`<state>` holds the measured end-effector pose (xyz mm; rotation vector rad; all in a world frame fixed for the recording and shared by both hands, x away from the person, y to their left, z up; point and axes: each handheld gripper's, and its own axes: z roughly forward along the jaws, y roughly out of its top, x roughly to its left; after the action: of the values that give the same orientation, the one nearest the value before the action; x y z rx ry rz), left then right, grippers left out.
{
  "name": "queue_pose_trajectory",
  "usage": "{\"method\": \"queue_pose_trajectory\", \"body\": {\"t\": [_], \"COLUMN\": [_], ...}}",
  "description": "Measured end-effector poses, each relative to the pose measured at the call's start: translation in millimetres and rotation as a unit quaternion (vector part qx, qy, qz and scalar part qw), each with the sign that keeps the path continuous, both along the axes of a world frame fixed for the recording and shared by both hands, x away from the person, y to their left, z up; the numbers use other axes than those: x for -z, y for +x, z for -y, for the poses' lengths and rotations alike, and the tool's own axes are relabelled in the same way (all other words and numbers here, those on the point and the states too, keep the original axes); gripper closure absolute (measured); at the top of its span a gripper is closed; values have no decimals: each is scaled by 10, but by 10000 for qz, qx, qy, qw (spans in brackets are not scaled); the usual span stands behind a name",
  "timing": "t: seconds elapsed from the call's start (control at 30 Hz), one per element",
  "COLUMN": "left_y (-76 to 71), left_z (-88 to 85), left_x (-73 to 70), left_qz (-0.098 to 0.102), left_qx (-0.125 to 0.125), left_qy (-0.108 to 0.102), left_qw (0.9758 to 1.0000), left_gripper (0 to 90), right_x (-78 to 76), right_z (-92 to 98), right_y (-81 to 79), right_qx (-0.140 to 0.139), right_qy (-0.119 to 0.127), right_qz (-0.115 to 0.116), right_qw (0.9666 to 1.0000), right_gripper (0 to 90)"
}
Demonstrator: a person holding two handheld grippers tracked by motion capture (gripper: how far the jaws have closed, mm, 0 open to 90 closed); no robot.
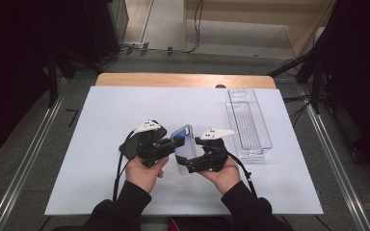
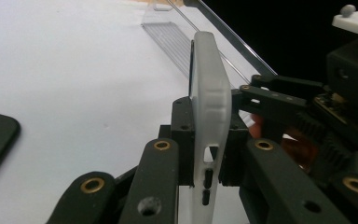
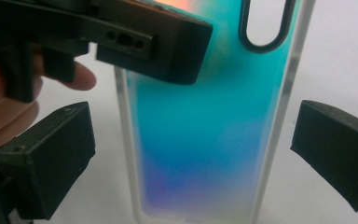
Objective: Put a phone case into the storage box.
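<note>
Frosted plastic phone case [image 1: 184, 147] stands on edge above the counter [image 1: 101, 183], clamped across its thickness by the left gripper [image 2: 208, 140]. Right gripper [image 3: 191, 158] faces its iridescent back, jaws apart, straddling the width, long axis upright between them.

Phone case [image 3: 205, 140]: back iridescent, teal at mid-panel shading to blue and violet toward one end, with an orange-pink flush at the other; rim frosted translucent white; camera cut-out edged in black.
Left claw [image 2: 207, 161]: matte black, brass-coloured rivets.
Right claw [image 3: 191, 158]: matte black pads.
Bench [image 1: 101, 120]: covered in plain pale white sheet; light wood edge at the far side.
Tray [image 1: 248, 122]: clear, colourless, with fine ribbed lines along its floor.
Flat slab [image 1: 131, 147] beside the left claw: plain black.
Sleeves [image 1: 125, 204]: black.
</note>
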<state>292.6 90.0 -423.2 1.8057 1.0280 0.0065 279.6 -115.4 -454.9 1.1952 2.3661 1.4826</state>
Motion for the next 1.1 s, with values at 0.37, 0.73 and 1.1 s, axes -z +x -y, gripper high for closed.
{"method": "queue_pose_trajectory", "body": {"t": [0.37,0.73,1.1], "left_y": [-83,-121,-100], "left_z": [91,74,-45], "left_x": [-20,-103,-166], "left_qz": [50,138,-160], "left_qx": [125,82,170], "left_qy": [-33,-90,11], "left_qw": [9999,9998,9997], "left_gripper": [806,531,377], "right_x": [-3,-9,37], "right_z": [-17,-16,89], "right_y": [-4,-6,84], "right_qx": [97,78,122], "right_qy": [-27,-140,-233], "right_qz": [120,73,-114], "right_qw": [9999,9998,9996], "right_gripper": [69,154,155]}}
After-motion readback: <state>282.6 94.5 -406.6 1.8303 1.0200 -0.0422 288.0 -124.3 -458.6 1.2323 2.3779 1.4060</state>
